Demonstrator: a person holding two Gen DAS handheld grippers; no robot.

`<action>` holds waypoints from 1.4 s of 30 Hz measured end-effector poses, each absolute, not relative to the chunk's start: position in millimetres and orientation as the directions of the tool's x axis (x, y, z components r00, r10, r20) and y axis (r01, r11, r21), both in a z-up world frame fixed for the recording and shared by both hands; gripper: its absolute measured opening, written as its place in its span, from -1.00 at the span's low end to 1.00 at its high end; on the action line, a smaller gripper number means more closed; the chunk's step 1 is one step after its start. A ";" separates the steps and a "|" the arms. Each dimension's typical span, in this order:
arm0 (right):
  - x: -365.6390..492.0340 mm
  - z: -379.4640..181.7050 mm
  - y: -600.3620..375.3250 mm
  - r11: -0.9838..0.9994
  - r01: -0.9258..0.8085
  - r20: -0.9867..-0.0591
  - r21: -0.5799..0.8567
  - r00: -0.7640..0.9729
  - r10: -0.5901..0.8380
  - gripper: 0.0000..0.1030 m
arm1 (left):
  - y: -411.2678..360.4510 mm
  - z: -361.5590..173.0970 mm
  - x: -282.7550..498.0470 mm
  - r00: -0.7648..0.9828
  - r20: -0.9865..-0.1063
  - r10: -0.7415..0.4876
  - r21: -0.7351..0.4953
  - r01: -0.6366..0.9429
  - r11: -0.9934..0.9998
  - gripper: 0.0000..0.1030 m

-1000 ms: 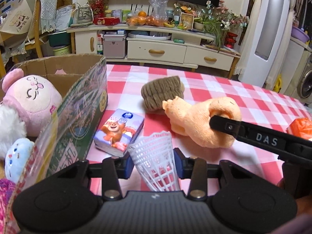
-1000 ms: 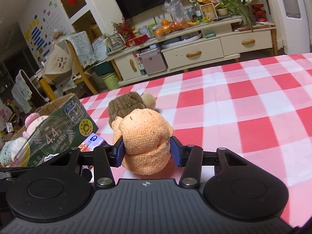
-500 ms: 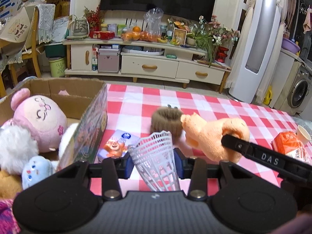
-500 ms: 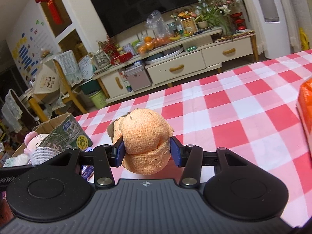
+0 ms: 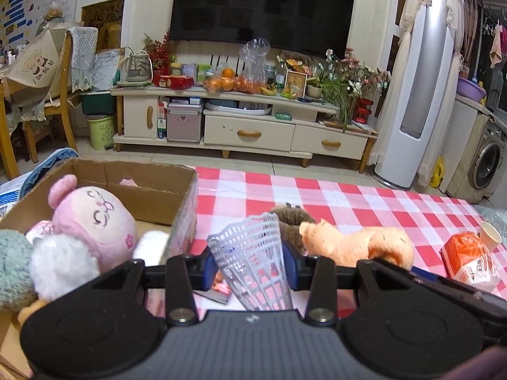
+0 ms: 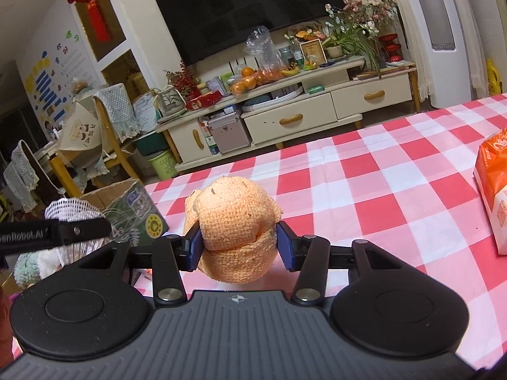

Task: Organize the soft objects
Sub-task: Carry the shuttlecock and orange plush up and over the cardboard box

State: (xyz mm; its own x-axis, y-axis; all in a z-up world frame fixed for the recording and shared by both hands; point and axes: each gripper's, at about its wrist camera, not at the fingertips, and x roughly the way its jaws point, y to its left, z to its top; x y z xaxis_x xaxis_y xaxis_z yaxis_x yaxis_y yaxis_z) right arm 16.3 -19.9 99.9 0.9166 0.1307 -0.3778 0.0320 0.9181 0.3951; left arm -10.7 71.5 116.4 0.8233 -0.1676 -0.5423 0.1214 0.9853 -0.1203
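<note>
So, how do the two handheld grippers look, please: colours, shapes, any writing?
Both the left gripper and the right gripper have a black ribbed body, two round black discs, black linkage bars with silver screws, and blue pads. White lettering runs along a side bar of each.

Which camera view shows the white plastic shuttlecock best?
The left wrist view. There the white shuttlecock stands in the centre, clamped between the jaws of the left gripper, and its whole mesh skirt shows. In the right wrist view only part of its mesh shows at the left edge, behind the left gripper's black finger.
</note>
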 end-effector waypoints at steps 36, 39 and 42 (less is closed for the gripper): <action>24.5 129.7 23.5 0.947 -0.151 -0.305 0.282 0.922 0.237 0.16 | 150.4 149.6 -32.1 0.884 -0.455 -0.105 -0.170 0.029 0.985 -0.21; 25.9 130.5 25.1 0.946 -0.171 -0.296 0.277 0.921 0.253 0.16 | 158.1 150.8 -31.4 0.886 -0.455 -0.092 -0.174 0.013 0.985 -0.21; 29.4 131.7 28.3 0.942 -0.192 -0.293 0.276 0.916 0.273 0.16 | 168.7 152.4 -31.1 0.889 -0.452 -0.074 -0.182 -0.011 0.983 -0.21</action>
State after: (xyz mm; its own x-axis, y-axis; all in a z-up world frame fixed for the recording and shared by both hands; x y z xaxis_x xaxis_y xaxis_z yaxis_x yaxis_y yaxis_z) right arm 29.4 28.3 131.7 0.9164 0.2728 -0.2929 -0.1921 0.9418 0.2760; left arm -31.1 168.7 152.4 0.8888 -0.0738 -0.4523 -0.0110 0.9832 -0.1820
